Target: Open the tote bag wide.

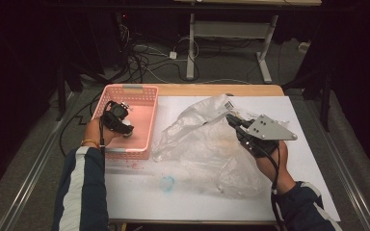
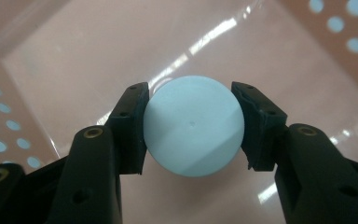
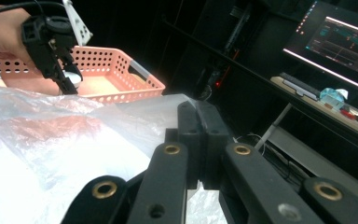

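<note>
Pink plastic basket [image 1: 144,139] sits at the left of the bench [image 1: 313,168] in the high view, perforated walls on all sides, and the left tool [image 1: 126,129] reaches down into it. In the left gripper view, that tool's [image 2: 193,130] two black jaws stand at either side of a pale blue round cap [image 2: 194,126], with the pads touching its rim on both sides, so the tool is closed on the cap. The cap lies low in the basket, over its glossy pink floor [image 2: 98,56]. The right gripper view shows the same tool [image 3: 67,77] at upper left, tip down inside the basket [image 3: 121,79], with the pale cap [image 3: 73,77] at its tip.

A crumpled clear plastic bag [image 1: 207,144] spreads over the middle of the bench, just right of the basket. The right tool [image 1: 231,119] holds the bag's upper edge at centre right of the high view. In the right gripper view its jaws [image 3: 200,140] are pressed fully together at bottom centre, with the thin film [image 3: 51,140] pinched between them and billowing to the left. A faint blue smear [image 1: 166,182] marks the white sheet below the bag.
</note>
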Demonstrator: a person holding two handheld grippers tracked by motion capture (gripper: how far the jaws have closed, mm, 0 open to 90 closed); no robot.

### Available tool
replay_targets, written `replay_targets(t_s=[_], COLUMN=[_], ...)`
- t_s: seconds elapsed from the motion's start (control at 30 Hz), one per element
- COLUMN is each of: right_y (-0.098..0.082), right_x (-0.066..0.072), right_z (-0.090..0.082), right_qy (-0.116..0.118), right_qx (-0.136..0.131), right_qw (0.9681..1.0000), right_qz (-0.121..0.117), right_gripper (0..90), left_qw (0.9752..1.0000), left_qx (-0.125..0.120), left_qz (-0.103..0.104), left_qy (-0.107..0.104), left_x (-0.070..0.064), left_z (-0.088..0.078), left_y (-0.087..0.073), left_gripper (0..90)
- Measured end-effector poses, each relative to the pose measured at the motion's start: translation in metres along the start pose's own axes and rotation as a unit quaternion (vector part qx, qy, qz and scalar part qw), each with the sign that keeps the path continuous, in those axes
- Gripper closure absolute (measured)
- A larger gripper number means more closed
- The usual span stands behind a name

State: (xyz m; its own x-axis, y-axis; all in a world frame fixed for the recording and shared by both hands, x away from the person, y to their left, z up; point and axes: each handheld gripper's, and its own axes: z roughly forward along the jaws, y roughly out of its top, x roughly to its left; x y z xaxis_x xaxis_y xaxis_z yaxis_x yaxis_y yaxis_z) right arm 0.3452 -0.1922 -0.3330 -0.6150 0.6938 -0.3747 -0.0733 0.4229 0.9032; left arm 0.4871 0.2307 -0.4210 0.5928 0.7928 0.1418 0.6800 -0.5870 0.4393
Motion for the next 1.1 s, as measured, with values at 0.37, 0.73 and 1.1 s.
replay_targets(t_s=[0.37, 0.73, 1.1], right_y=[0.001, -0.003, -0.006], right_x=[0.003, 0.002, 0.003], right_z=[0.001, 0.005, 0.008], right_qy=[-0.005, -0.007, -0.010], right_qx=[0.001, 0.012, 0.022], right_qw=[1.0000, 0.9999, 0.9997], right_qz=[-0.006, -0.002, -0.008], right_gripper=[90.0, 90.0, 90.0], left_qw=[0.9952, 0.9738, 0.9539], left_qx=[-0.096, -0.226, -0.293], left_qz=[-0.005, 0.006, 0.058], left_qy=[0.020, 0.022, 0.034], left_x=[-0.010, -0.040, -0.095], left_z=[-0.030, -0.078, -0.101], left_y=[-0.015, -0.044, -0.055], left_gripper=[48.1, 48.2, 48.3])
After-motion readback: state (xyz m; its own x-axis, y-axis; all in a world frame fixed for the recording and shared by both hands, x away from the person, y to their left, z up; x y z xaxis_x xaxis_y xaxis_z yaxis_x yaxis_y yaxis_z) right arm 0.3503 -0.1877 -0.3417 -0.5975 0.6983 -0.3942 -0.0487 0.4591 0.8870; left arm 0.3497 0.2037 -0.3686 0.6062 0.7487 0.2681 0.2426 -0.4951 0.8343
